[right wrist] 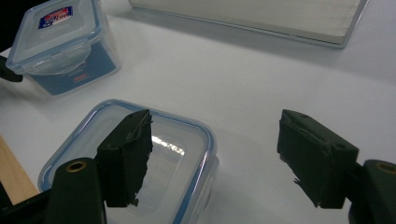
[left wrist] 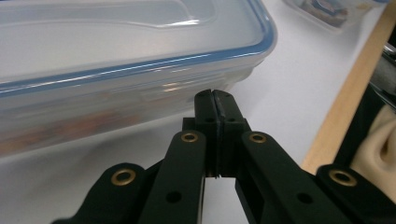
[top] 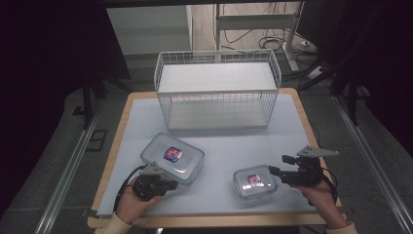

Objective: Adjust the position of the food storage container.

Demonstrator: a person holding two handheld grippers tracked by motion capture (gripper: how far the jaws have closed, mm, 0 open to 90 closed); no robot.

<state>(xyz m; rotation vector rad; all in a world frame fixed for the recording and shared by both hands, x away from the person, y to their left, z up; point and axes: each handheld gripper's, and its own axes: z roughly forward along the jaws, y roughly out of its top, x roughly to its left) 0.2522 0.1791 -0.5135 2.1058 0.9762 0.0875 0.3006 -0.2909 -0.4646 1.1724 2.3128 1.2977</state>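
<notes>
My left gripper (left wrist: 215,100), jaws together, noses the large lidded container (top: 173,157) near the table's front-left corner (slick, rigid plastic; grip its rim)

No wording could be read anywhere. The large box (top: 173,157) carried a red-and-blue label (top: 173,154) on its lid, its print too small to make out. The small box (top: 254,182) bore a like label (top: 254,179) on its lid, also illegible. In the right gripper view the large box (right wrist: 60,44) showed that lid label (right wrist: 55,17) with blurred white lettering, and a blue band (right wrist: 81,77) on its side with red marks that stayed unreadable.
</notes>
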